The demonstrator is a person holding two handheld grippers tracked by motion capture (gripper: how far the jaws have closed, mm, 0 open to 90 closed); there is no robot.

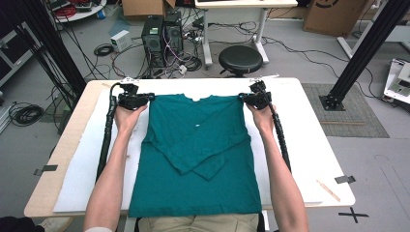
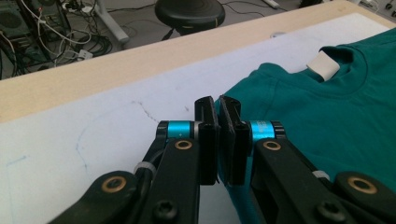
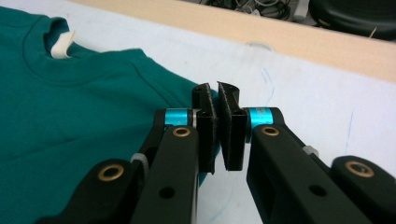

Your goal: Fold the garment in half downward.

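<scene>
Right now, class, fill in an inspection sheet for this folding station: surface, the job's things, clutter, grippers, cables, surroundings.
Surface: white sheet over a wooden table, faint pen marks.
Job's things: teal shirt lying flat, sleeves folded across its body, collar at the far edge, hem hanging off the near edge.
Clutter: wooden stick near the right corner; tape pieces.
Grippers: left gripper and right gripper each shut on a shoulder corner of the shirt.
Cables: black cable trailing from each gripper along the forearms.
Surroundings: black stool, computer towers, floor wiring, cardboard boxes.
</scene>
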